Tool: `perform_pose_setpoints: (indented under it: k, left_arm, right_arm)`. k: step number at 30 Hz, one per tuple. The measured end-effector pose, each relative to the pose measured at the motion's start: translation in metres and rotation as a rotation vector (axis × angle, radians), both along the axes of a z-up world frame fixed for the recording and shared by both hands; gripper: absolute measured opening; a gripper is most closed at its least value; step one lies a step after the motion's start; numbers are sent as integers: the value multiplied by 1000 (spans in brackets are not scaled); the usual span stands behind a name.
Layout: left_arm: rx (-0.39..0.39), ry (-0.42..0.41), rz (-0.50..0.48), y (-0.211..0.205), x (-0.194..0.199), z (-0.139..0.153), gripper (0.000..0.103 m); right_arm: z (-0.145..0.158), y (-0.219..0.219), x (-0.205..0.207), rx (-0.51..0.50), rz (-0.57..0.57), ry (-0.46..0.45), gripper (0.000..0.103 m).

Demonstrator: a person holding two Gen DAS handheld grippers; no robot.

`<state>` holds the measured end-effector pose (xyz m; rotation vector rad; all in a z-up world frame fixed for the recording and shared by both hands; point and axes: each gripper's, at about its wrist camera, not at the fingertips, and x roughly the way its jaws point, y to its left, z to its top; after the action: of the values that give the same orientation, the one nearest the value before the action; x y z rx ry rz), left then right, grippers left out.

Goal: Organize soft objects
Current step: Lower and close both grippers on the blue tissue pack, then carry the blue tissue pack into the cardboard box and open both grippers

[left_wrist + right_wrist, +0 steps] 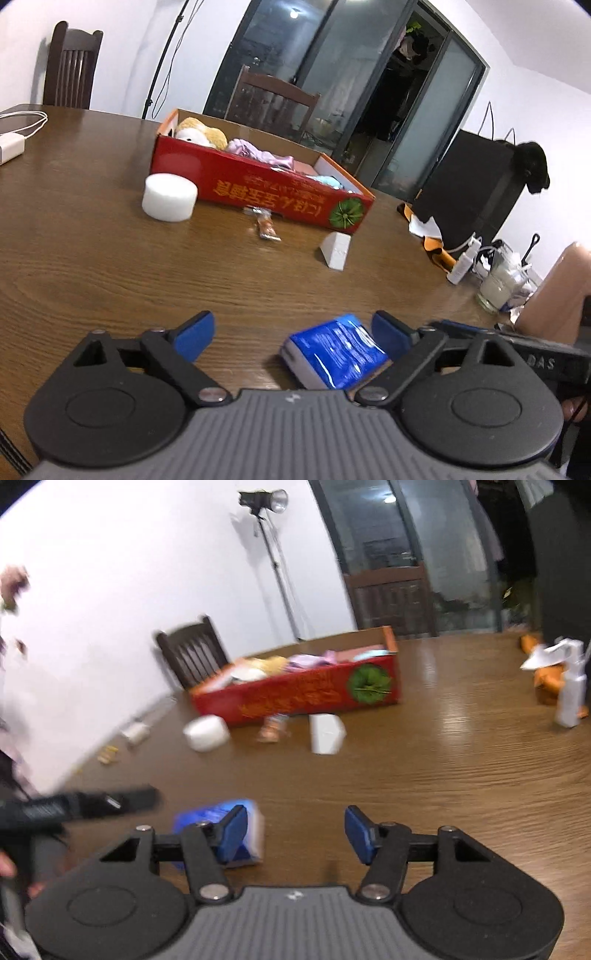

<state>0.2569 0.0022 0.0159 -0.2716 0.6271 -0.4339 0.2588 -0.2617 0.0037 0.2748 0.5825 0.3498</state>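
A blue tissue pack [336, 350] lies on the wooden table [92, 258] between my left gripper's [293, 321] fingers, close to the right finger and clear of the left one; that gripper is open. In the right wrist view the same pack [199, 818] sits left of my right gripper [297, 812], partly behind its left finger. The right gripper is open with only bare table between its pads. Farther back stands a red cardboard box [258, 184] [295, 694] holding a plush toy [199, 133] and a pink cloth [255, 151].
In front of the box sit a white round tub [170, 197], a snack wrapper [266, 227] and a white wedge [336, 251]. At the right are a black bag [472, 192], an orange striped toy [436, 251], a spray bottle [570, 698] and a glass jar [495, 291]. Chairs stand behind the table.
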Motion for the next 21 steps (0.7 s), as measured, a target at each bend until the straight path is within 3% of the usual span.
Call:
perform_pose_setpoints:
  k: [2,6,11,17,21]
  left_arm:
    - [13,18,-10,-5,-2,-3,68]
    - [-17,78,-32,-6,0,-11,59]
    - [-156,157,-52,3,11,-22,37]
    - [-174,144,-41,4,24,-19,34]
    - [-203,85,-42,10,45,1,34]
  right_arm:
    - [-3,11,10,-3,37,2,52]
    - [-16,26,33,7,81,41,39]
    - [-30,33,44,104,106,101,30]
    - [-33,31,51,155,117,124,24]
    - [-14,32,62,159,118,87,23]
